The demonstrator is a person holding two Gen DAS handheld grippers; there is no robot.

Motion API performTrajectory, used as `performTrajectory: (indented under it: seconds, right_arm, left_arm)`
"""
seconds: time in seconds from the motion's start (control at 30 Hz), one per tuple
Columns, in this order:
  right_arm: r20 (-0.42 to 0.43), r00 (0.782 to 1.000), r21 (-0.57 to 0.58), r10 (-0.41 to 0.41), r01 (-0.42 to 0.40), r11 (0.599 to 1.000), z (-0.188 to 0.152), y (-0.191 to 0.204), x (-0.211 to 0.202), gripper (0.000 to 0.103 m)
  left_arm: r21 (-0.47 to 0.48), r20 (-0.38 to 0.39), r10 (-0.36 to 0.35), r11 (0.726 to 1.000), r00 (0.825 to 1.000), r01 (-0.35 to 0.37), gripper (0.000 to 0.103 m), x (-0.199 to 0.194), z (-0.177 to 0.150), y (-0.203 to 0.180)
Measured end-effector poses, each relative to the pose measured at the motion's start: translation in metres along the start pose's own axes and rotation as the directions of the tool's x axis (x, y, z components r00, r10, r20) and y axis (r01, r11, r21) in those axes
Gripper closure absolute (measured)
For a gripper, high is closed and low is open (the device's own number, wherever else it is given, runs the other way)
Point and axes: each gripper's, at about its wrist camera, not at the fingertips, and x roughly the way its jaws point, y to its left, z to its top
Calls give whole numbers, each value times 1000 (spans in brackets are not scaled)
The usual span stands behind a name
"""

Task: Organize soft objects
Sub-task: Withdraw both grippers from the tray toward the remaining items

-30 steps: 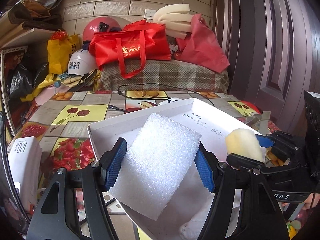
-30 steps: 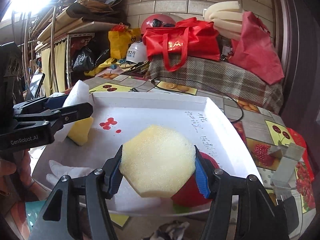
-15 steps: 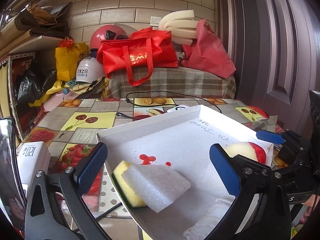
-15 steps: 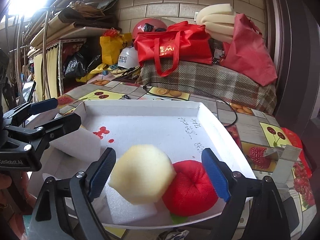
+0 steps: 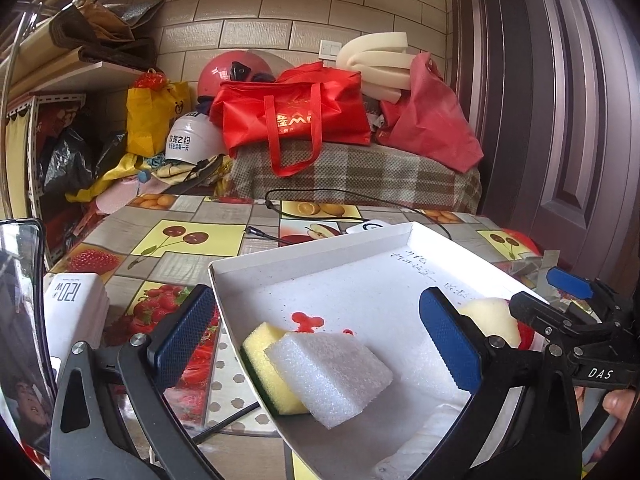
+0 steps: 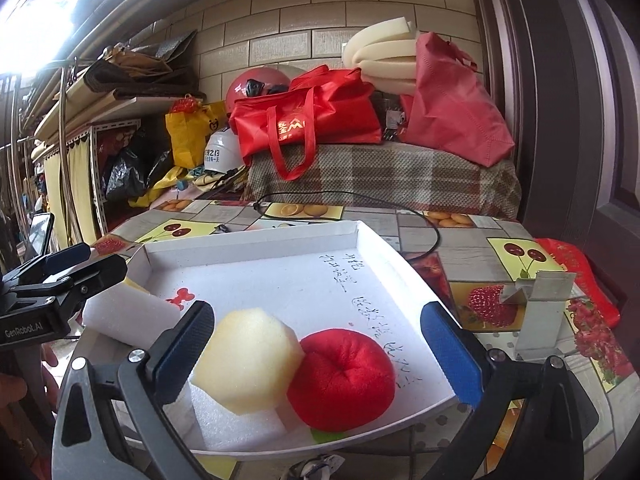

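Observation:
A white tray (image 5: 360, 280) sits on the fruit-print table; it also shows in the right wrist view (image 6: 280, 276). In it, a white foam block (image 5: 332, 376) leans on a yellow sponge (image 5: 264, 364). My left gripper (image 5: 320, 340) is open and empty, its jaws wide on either side of that block. A pale yellow octagonal sponge (image 6: 248, 360) rests beside a red plush ball (image 6: 340, 380) on a white foam slab (image 6: 236, 420). My right gripper (image 6: 316, 344) is open and empty, just behind these two.
A white box (image 5: 76, 312) lies on the table left of the tray. A small metal bracket (image 6: 540, 312) stands to the tray's right. A black cable (image 6: 360, 200) runs behind the tray. Red bags (image 5: 292, 120) and helmets pile at the back.
Both grippers opened and drew back. The white foam block dropped onto the yellow sponge; the pale octagonal sponge dropped beside the red ball.

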Motion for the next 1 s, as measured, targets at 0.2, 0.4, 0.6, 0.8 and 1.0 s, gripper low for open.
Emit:
performTrajectory:
  seconds: [0.2,0.4,0.6,0.8,1.0]
  right_arm:
    - [13,998,55,-55,54,997,-5,-15,-13,0]
    - [-10,993,108,-115,115,987,-13,-39,-31,0]
    - [-72,977,179,-202,212,961,-29,-67,-58,0]
    - [-112,975,266,-190,214,940,-48,-89,-88,0]
    - [-179,983,279,-31,81,957,-68,-82,-112,0]
  left_arm:
    - [7,2,-4,1000,1000,4,0,-5,-2,0]
    - [-3,-1,8,1000,1000,-8,0,-13,-5,4]
    - [-10,-17,3,1000,1000,-3,0,-27,-11,10]
    - [48,-42,-17,999,999,19,0,-49,-21,5]
    - [136,-100,-87,986,991,100,0,-79,-37,-6]
